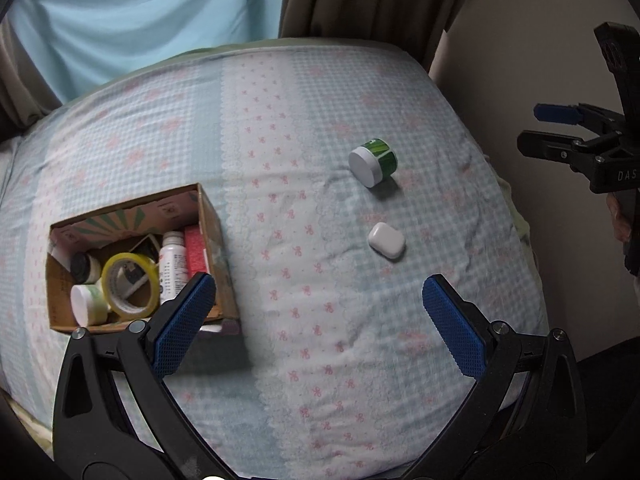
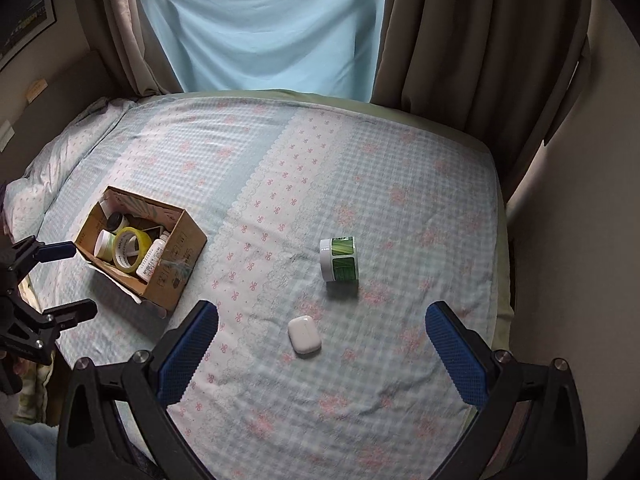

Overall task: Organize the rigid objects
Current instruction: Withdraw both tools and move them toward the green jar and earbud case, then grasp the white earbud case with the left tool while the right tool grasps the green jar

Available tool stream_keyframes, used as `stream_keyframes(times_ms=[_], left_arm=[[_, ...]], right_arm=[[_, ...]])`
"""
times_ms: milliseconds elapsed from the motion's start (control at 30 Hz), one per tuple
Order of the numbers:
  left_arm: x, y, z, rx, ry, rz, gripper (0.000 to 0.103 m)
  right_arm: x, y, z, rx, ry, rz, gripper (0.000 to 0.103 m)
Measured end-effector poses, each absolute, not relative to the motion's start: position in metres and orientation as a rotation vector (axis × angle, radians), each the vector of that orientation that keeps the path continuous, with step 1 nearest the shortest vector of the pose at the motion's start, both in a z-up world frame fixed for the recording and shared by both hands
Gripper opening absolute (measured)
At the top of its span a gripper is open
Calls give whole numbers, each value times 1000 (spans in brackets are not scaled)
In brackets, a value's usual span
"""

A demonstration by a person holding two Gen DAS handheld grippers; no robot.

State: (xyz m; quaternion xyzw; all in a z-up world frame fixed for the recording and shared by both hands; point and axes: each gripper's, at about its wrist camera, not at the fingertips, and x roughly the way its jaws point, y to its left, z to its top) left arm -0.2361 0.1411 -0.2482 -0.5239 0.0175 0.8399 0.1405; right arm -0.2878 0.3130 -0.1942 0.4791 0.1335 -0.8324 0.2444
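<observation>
A cardboard box [image 1: 218, 248] [image 2: 188, 248] sits on the bed at the left and holds a yellow tape roll [image 1: 130, 285] [image 2: 129, 250], a white bottle [image 1: 173, 266], small jars and other items. A green-labelled jar [image 1: 374, 162] [image 2: 339, 259] lies on its side on the sheet. A white earbud case [image 1: 386, 241] [image 2: 304, 335] lies nearer. My left gripper [image 1: 320, 312] is open and empty above the sheet beside the box; it also shows in the right wrist view [image 2: 66, 278]. My right gripper [image 2: 322, 344] is open and empty, above the case; it also shows in the left wrist view [image 1: 540, 128].
The bed [image 2: 280, 184] has a blue checked sheet with pink bows. A pillow [image 2: 44, 176] lies at the far left. Brown curtains [image 2: 460, 40] and a light blue cloth [image 2: 260, 24] hang behind. A wall [image 2: 580, 240] runs along the right edge.
</observation>
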Motion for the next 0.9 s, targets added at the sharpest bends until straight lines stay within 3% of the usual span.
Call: stream_keyframes(times_ms=[200,333,500,633,833,900], left_arm=[[-258,219,-314,-1500,232,2279,103],[-274,252,-366,-1457,263,2230,103],[-293,281,-428,-1388,348,2206,102],[-304,292,-465,-1370,391,2211,93],[-300,298,-483,-1296,420,2243,89],[-299,300,-483,-1276,413,2240,81]], right_arm=[[-342,328,-243,1276,417,-2130,103],[-369,327,-289,1235,401,-2076,103],[-399,312,-347,1141,516,-1953,103],[-414,304,-387,1122,458,-1915,103],[-426,287,-421,1075,368,-1957,103],[-427,282,-426,1050,361,-1977,103]])
